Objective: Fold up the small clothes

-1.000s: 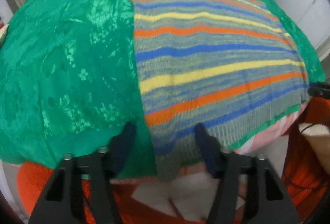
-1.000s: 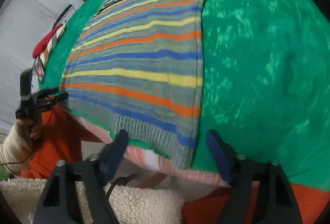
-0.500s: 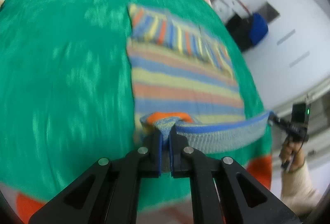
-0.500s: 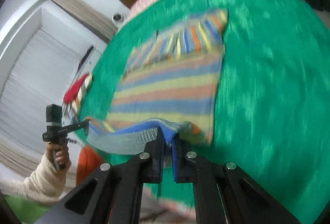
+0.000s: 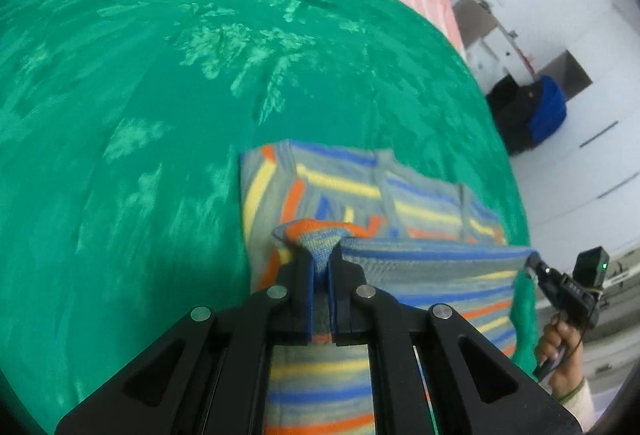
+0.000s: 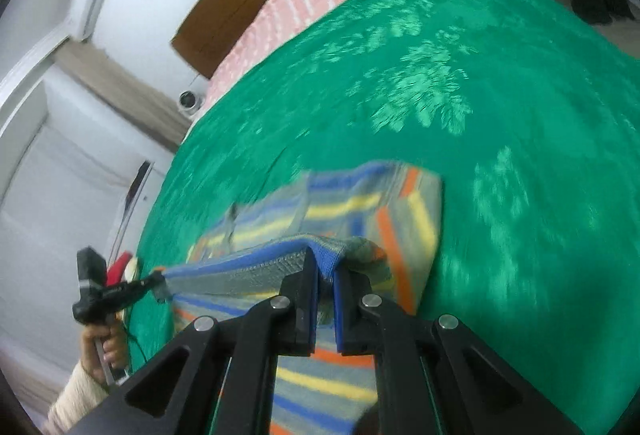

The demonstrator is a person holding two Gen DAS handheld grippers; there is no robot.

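Readable text: none in either wrist view.
Striped sweater (image 5: 420, 211): coloured stripes only, no label or print showing.
Green bedspread (image 5: 160, 95): leaf pattern, no lettering.
Handheld devices: a small green light on the one in the left wrist view (image 5: 604, 266), no legible marking.
Background furniture: too blurred to read.

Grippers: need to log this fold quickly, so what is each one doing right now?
Left gripper: closed on the striped sweater, at a hem corner.
Right gripper: closed on the same hem's other corner.
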